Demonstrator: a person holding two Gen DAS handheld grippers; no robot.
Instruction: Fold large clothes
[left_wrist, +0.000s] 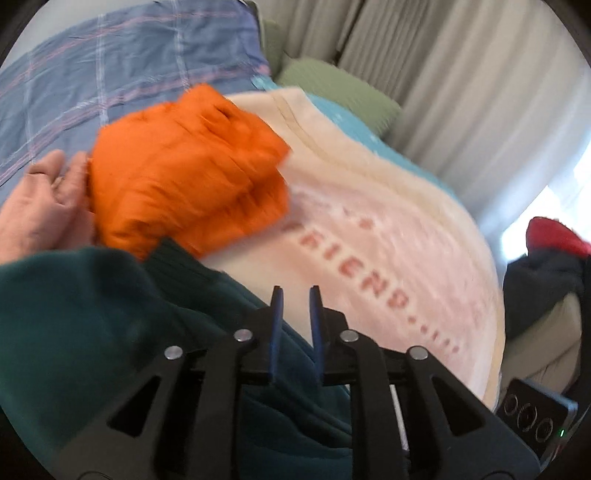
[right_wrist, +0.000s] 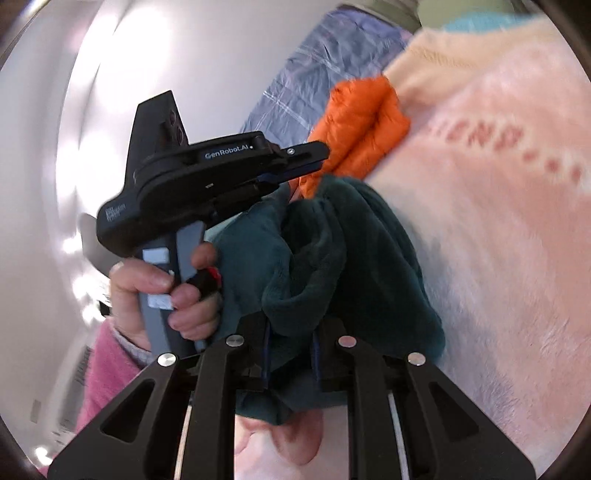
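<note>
- We see a dark green fleece garment (right_wrist: 332, 258) bunched and lifted over a bed, above a pink blanket (left_wrist: 388, 240) with red lettering.
- Our right hand-held gripper (right_wrist: 291, 354) is clamped on a thick fold of the green fleece.
- Our left hand-held gripper (left_wrist: 296, 295) has its jaws narrowly apart with nothing visibly between them in its own view; the other view suggests its tips sit at the fleece's edge, but blur hides any contact.
- An orange padded garment (left_wrist: 188, 166) lies crumpled just beyond, on the blanket.
- To fold well, we would pinch two matching corners, draw the fleece taut, then lay it flat.
- No containers are visible.
</note>
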